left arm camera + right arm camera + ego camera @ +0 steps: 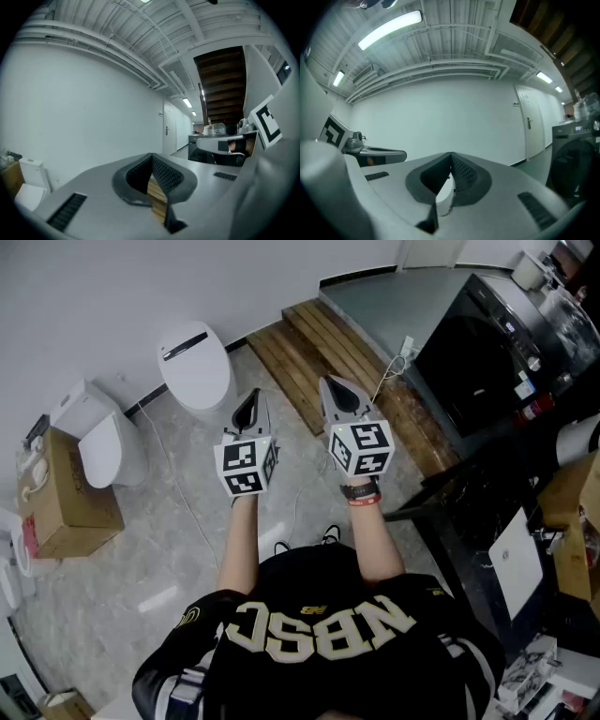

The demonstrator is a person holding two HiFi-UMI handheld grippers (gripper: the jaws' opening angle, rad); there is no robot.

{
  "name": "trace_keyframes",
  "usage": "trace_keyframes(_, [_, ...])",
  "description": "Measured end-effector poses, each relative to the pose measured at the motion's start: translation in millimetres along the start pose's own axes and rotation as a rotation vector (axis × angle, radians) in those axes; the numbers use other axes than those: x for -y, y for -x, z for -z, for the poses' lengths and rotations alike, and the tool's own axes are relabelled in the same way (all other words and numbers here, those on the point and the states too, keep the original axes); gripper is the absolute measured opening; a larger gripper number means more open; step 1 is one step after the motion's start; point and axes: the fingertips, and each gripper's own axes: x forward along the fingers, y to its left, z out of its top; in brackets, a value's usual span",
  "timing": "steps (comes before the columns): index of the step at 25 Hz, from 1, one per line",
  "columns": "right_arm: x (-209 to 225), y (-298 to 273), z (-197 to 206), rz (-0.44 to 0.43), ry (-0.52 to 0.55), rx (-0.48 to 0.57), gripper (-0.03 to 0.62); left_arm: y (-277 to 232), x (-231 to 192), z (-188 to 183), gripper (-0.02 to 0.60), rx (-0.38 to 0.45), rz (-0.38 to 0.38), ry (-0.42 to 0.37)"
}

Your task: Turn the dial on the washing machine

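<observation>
The black washing machine (473,367) stands at the upper right of the head view, on a raised grey floor, with its control panel (520,343) along the top; its dark front (576,161) also shows at the right edge of the right gripper view. Its dial is too small to pick out. Both grippers are held up side by side in front of the person, well short of the machine and aimed at the far wall. My left gripper (248,411) (151,157) is shut and empty. The tips of my right gripper (341,395) (451,157) also meet, with nothing between them.
A wooden step (323,357) lies ahead between the grippers and the machine. A white toilet (195,362) stands by the wall, and a second toilet (103,442) and a cardboard box (66,493) at the left. Cluttered dark shelving (525,549) fills the right side.
</observation>
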Motion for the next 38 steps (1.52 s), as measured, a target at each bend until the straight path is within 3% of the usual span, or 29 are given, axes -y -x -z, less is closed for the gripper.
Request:
trace_keyframes(6, [44.3,3.9,-3.2,0.035,-0.021,0.003,0.008,-34.3,35.0,-7.1,0.015,0.013,0.052,0.028])
trace_keyframes(14, [147.0,36.4,-8.8,0.141,-0.027,0.025,0.008,-103.4,135.6,-6.3,0.015,0.018,0.194,0.015])
trace_keyframes(25, [301.8,125.1,15.9,0.394,-0.096,0.012,0.008,-171.7,306.5,14.0,0.015,-0.011,0.445,-0.03])
trace_keyframes(32, [371.2,156.5,33.7,0.537,-0.127,0.004,0.008,-214.3,387.9,28.1,0.015,-0.019,0.618,-0.044])
trace_keyframes(38, [450.1,158.1,40.1,0.674,-0.133,-0.006,0.008,-284.1,445.7,40.3,0.015,-0.02,0.752,-0.029])
